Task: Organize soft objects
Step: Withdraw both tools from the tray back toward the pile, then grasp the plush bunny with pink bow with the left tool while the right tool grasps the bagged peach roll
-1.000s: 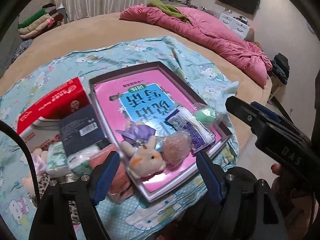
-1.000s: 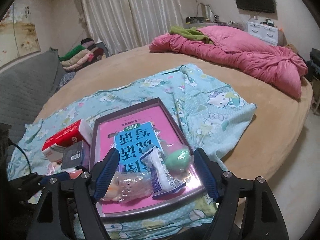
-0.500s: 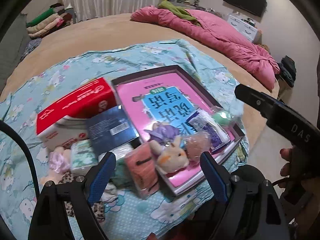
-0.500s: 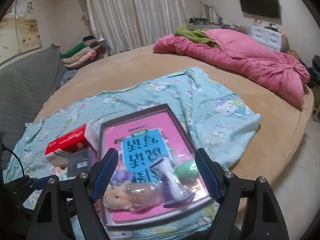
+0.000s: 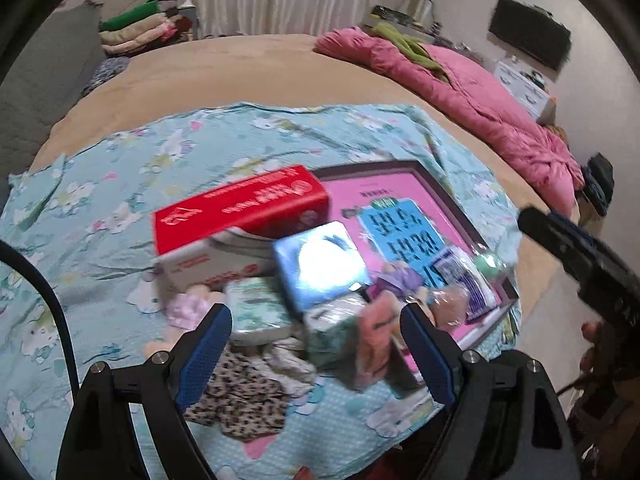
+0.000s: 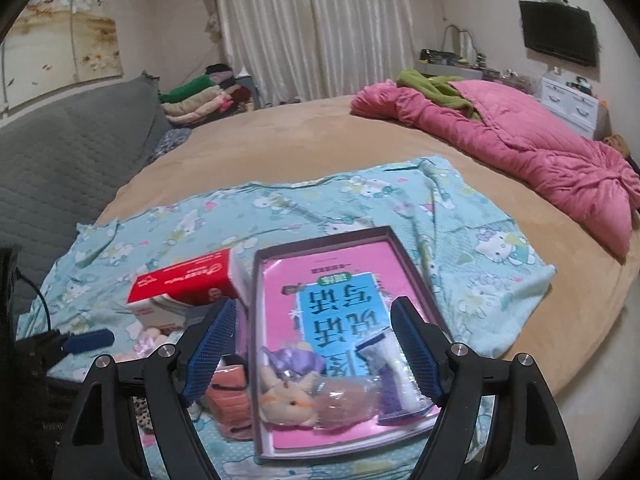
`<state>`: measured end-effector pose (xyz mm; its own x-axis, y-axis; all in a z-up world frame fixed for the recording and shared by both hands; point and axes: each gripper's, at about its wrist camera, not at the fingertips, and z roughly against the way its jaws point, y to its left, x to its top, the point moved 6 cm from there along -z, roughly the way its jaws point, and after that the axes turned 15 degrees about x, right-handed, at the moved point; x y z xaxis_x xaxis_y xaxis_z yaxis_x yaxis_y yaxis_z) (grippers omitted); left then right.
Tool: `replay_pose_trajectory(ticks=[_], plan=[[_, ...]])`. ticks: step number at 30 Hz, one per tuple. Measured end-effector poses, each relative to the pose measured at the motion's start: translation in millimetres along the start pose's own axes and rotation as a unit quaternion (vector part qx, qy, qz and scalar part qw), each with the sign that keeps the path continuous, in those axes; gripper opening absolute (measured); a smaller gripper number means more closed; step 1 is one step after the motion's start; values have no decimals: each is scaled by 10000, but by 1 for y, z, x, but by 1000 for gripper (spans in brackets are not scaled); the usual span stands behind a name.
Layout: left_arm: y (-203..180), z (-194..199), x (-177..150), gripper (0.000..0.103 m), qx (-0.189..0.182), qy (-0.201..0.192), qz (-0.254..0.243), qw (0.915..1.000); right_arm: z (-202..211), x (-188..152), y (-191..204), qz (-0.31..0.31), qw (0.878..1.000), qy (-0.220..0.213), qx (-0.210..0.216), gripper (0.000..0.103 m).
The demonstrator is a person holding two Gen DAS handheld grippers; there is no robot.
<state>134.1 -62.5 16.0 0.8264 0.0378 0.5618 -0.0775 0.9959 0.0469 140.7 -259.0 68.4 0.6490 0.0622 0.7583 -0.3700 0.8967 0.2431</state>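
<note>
1. The bed carries a teal cartoon-print cloth spread toward its near edge; everything handled lies on that cloth.
2. Left part of cloth: red-and-white tissue box, a glossy blue packet leaning against its near side. Toward the near edge of the bed lies a loose heap: pale pink soft item, mint-patterned tissue pack, leopard-print fabric, salmon-pink pouch. Left wrist view is motion-blurred; finer detail unreadable.
3. Left gripper: jaws spread wide above the heap, nothing between the pads.
4. Right part of cloth: shallow dark-rimmed tray with a pink-and-blue book lying flat in it. Along the tray's near end, on the book: beige plush rabbit, purple item, clear-wrapped pinkish ball, white-and-purple packet. A green ball sits at the tray's right corner.
5. Right gripper: jaws wide apart over the tray's near end, holding nothing.
</note>
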Motion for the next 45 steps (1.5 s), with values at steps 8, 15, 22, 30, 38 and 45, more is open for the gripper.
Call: replay_pose_trajectory(ticks=[8,15,22,30,38,45], plan=[[45,-1,3,86,173,-8,406,9990,-16,-7,28,257,9990,214,282,81],[88,-9,-7,86,290,92,790,9964,-36,-28,50,471,9962,535,491,81],[111,-20,-29,86,446,276,897,9946,-55,-53,61,651,9928,812,593,81],[113,-30,-56,86,369,491,868,9943,-67,-70,64,719,9904,989,637,81],[116,-41,-75,86,373,685,900,9929,-71,-79,64,748,9893,1074,647,81],[124,-53,-75,86,413,790,1039,9906,-79,-83,56,706,9890,1175,556,81]])
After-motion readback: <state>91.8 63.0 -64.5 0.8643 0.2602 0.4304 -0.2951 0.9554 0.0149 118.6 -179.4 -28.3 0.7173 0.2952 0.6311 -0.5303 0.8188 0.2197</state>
